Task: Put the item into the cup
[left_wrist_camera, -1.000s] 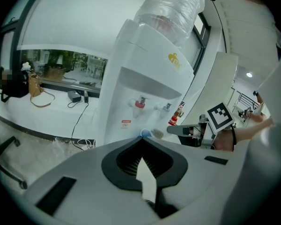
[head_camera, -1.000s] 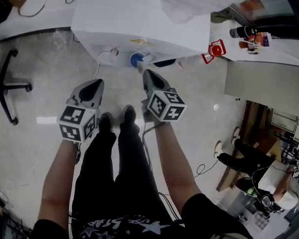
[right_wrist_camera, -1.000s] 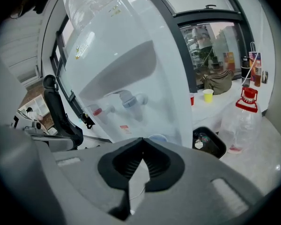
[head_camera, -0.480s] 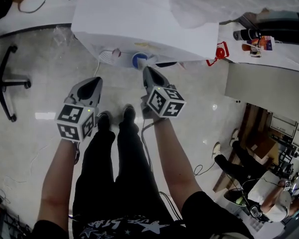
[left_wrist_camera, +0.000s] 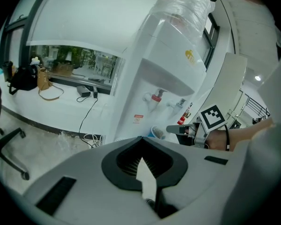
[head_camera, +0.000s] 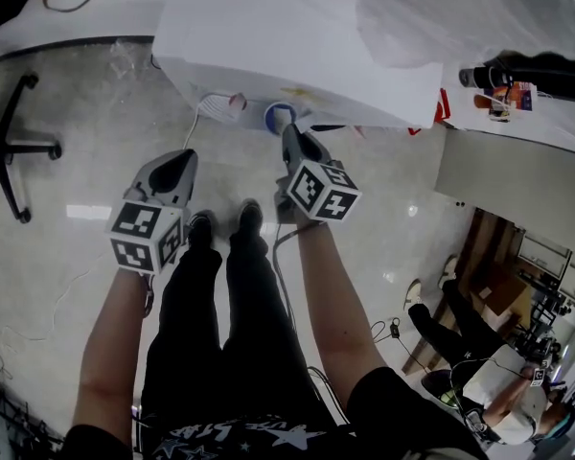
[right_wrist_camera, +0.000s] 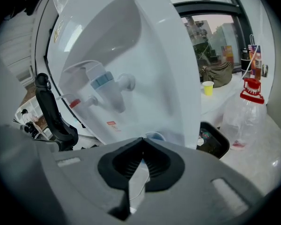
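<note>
Meeting at their tips, the jaws of the left gripper (left_wrist_camera: 141, 138) clamp nothing. The jaws of the right gripper (right_wrist_camera: 141, 139) are also pressed together and empty. Just beyond the right gripper's tips only the rim of the blue cup (right_wrist_camera: 154, 136) shows, the rest being hidden behind the jaws. The cup stands below the taps of the white water dispenser (right_wrist_camera: 145, 55). Its contents cannot be made out, and no item for it can be identified. A clear bottle (right_wrist_camera: 243, 116) with a red cap stands beside the dispenser.
</note>
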Available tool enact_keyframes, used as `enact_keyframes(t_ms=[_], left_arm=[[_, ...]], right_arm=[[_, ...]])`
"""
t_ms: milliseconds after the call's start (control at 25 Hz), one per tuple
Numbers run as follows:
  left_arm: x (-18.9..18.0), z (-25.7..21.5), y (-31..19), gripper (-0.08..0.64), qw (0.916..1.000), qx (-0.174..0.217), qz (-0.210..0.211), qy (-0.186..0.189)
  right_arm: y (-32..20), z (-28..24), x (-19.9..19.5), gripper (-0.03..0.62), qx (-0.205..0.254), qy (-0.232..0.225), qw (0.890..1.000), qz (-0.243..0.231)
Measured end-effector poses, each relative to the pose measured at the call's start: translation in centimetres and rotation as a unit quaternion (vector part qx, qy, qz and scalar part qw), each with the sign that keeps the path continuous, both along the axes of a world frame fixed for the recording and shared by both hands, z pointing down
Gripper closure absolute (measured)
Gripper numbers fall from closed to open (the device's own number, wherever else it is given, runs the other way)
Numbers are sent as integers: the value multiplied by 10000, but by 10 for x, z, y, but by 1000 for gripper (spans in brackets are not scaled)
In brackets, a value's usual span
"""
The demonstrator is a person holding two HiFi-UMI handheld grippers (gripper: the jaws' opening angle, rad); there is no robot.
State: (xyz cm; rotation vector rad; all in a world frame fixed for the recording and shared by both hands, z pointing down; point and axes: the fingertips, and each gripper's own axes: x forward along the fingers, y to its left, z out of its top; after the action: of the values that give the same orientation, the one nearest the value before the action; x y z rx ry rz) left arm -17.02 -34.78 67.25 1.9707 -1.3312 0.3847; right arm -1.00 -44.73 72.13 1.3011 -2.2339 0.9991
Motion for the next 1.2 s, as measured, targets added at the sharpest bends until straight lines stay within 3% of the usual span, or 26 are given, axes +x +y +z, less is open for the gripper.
enact_keyframes(t_ms=[320, 760, 840, 1200], left_arm=[[6, -4, -6, 555, 9998, 67, -26, 188], [12, -1, -8, 555, 9998, 57, 7, 192], [12, 0, -7, 555, 9998, 52, 9, 183], [13, -1, -4, 555, 9997, 72, 49, 223]], right_arm=[[-5, 0, -2, 591, 218, 349, 9988, -262], [-7, 12, 0, 586, 122, 506, 9980, -364], [-7, 16, -2, 512, 50, 485, 9980, -401], [-1, 8, 0, 512, 160, 466, 9982, -334]])
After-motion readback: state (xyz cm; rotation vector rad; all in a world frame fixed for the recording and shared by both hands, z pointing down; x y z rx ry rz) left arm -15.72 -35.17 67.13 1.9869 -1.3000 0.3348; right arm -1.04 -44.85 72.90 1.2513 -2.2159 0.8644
